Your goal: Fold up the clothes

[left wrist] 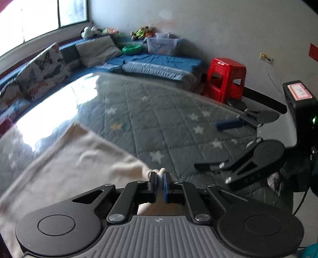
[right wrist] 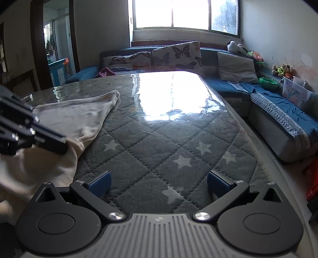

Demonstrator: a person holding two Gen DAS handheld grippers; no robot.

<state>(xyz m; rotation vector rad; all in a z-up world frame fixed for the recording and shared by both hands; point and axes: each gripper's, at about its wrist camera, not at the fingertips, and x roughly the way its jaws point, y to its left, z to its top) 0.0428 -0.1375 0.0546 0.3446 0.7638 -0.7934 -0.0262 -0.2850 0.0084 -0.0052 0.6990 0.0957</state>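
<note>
The quilted table (right wrist: pixel 159 139), grey with pale stars under a glossy sheet, fills both views. Behind it runs a blue sofa (right wrist: pixel 278 111); only the right wrist view shows its full bend, the window (right wrist: pixel 184 13) at 12 o'clock and a doorway (right wrist: pixel 55 45) at 10 o'clock. Only the left wrist view shows the red stool (left wrist: pixel 225 78) at 2 o'clock against the wall.

The cream garment (right wrist: pixel 79 117) lies on the table's left part. In the right wrist view it stretches from 10 o'clock down to 8 o'clock, one rounded end (right wrist: pixel 115 95) pointing toward the window. In the left wrist view it spreads from 9 o'clock to the lower centre, somewhat blurred.

The left gripper (left wrist: pixel 160 179) has its jaws nearly closed, pinching a bunched edge of the garment at 6 o'clock; the right wrist view shows this same gripper at 9 o'clock with cloth draped from its tip.

The right gripper (right wrist: pixel 159 182) stands wide and empty above bare quilting; the left wrist view catches it at 3 o'clock, one blue pad (left wrist: pixel 230 124) visible.
</note>
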